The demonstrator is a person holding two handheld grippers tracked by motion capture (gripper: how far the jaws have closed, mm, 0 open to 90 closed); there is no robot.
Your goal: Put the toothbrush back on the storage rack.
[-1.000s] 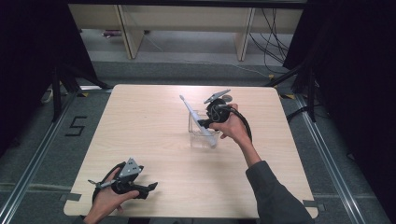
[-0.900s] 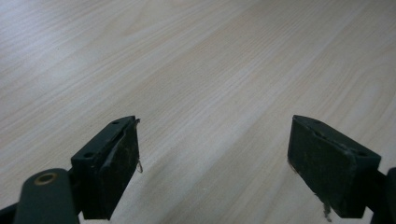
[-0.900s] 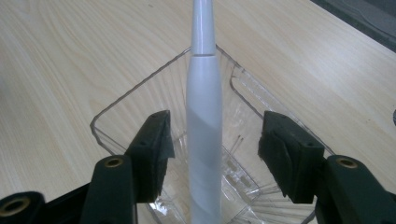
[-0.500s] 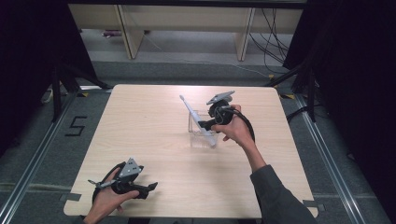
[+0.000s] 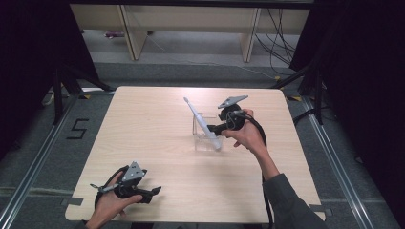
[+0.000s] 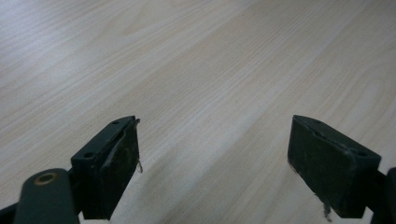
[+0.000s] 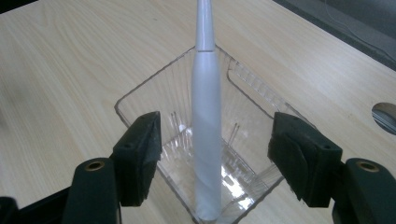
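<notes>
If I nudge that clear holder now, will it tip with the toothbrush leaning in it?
Probably a risk. The clear holder looks thin-walled and light, and the electric toothbrush leans well past its rim, so a push high up may topple both. Its smooth plastic would likely slide on the table if nudged low.

**Room and obstacles on the table**

Wide bare wood on the table [image 5: 143,124] to the left of the clear holder [image 5: 206,138], and also in front of it. Toothbrush [image 5: 200,121] leaning up and to the left out of the holder (blocking a pass straight over it). Right gripper [image 5: 217,130] close at the holder's right side, jaws just opened. Left gripper [image 5: 148,193] low at the near-left corner, well apart.
</notes>
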